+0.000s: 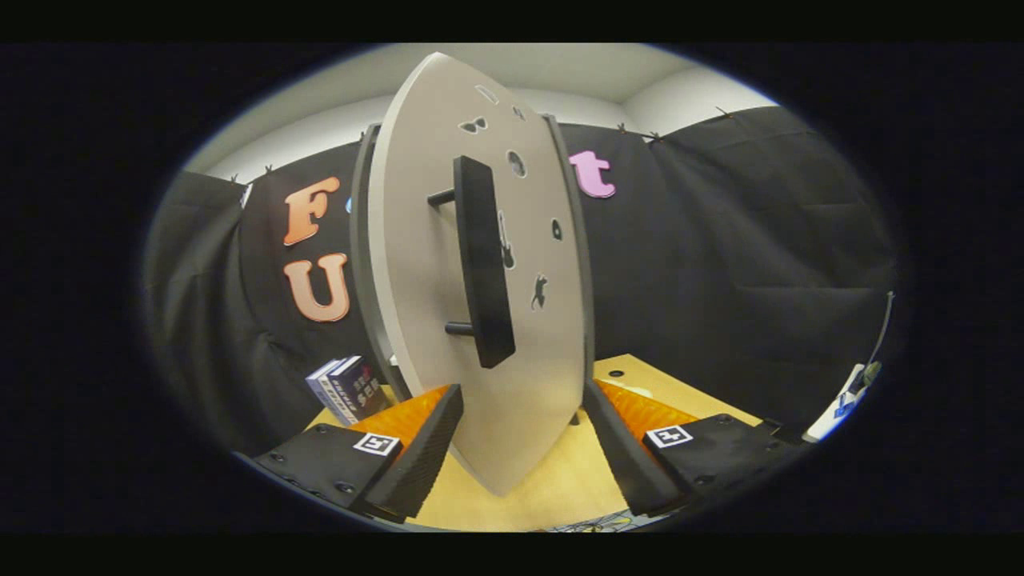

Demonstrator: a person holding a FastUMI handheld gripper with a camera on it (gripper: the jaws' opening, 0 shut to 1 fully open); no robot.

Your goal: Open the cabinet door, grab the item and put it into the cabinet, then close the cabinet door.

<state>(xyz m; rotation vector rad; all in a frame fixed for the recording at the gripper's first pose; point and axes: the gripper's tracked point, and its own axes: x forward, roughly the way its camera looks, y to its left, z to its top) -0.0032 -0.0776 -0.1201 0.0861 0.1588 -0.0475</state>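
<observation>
Cabinet door swung out, handle ahead of the spread fingers.

The cabinet door [432, 240] stands ajar, its lower edge between the fingers of the hand-held gripper [520, 456], which is released and grasping nothing; the black handle [484, 264] sits above and beyond them. The item, a small box [346, 390], rests on the desk [560, 480] beside the cabinet. Risk, as I judge it: the door may swing and knock a finger.

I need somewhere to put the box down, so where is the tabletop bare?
Bare table lies right of the cabinet door, beyond the open gripper, and low beneath the door's bottom edge between the fingers. Left is crowded: the small box sits beside the cabinet.
</observation>
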